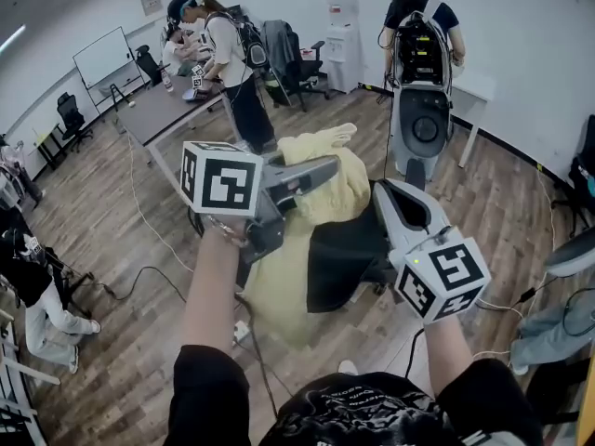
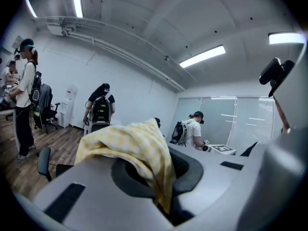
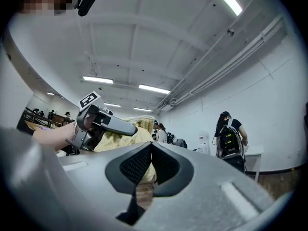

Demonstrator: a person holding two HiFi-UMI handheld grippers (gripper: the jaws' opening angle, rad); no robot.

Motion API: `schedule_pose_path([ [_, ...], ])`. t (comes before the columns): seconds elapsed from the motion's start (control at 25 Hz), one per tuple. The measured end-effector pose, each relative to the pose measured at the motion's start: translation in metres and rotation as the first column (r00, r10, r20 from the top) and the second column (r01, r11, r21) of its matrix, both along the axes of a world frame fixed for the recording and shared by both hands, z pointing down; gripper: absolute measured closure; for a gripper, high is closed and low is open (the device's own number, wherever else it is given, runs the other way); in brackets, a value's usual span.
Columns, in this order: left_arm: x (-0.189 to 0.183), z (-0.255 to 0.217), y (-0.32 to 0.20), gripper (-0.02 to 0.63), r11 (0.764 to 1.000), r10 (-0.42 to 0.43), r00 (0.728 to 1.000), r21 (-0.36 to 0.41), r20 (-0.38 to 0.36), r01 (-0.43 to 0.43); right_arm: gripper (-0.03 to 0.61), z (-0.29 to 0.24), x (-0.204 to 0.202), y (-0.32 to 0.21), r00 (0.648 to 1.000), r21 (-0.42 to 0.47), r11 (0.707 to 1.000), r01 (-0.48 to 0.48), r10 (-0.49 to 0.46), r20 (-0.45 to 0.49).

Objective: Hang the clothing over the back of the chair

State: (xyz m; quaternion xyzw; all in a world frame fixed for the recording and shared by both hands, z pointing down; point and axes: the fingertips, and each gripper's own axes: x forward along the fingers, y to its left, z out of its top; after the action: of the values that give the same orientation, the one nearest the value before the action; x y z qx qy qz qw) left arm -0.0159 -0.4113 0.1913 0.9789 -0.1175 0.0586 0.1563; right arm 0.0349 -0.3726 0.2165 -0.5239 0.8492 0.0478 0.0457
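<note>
A pale yellow checked garment (image 1: 321,198) lies bunched over a black office chair (image 1: 344,254), and one part of it hangs down toward the floor at the chair's near left side. My left gripper (image 1: 327,168) is shut on a fold of it. In the left gripper view the cloth (image 2: 137,141) spills out from between the jaws of that gripper (image 2: 162,203). My right gripper (image 1: 382,190) is at the chair's right side with its jaws shut, right beside the garment. In the right gripper view the yellow cloth (image 3: 126,139) shows behind its closed tips (image 3: 151,146); no cloth visibly sits between them.
People work at a grey table (image 1: 158,110) at the back left. Another person (image 1: 423,12) stands by a grey machine (image 1: 423,124) behind the chair. Cables (image 1: 153,235) run over the wooden floor, and a person (image 1: 33,286) stands at the left edge.
</note>
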Motion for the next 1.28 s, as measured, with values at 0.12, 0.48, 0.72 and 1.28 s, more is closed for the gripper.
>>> schedule_pose_path([
  [0.12,0.007,0.023,-0.010,0.583,0.995,0.084,0.991,-0.054,0.102,-0.079,0.574,0.001,-0.002,-0.017,1.000,-0.011,1.000,0.002,-0.003,-0.017],
  [0.48,0.016,0.098,-0.027,0.581,0.935,0.344,0.858,-0.227,0.382,-0.274,0.574,0.014,0.008,-0.055,0.998,-0.040,0.999,0.002,-0.004,-0.061],
  [0.72,-0.006,0.143,-0.029,0.581,0.878,0.478,0.648,-0.289,0.594,-0.382,0.574,0.041,0.017,-0.073,0.994,-0.085,0.996,-0.005,-0.005,-0.113],
  [1.28,0.005,0.152,-0.032,0.400,0.802,0.596,0.634,-0.395,0.493,-0.447,0.574,0.079,0.006,-0.096,0.982,-0.181,0.978,0.108,-0.133,-0.135],
])
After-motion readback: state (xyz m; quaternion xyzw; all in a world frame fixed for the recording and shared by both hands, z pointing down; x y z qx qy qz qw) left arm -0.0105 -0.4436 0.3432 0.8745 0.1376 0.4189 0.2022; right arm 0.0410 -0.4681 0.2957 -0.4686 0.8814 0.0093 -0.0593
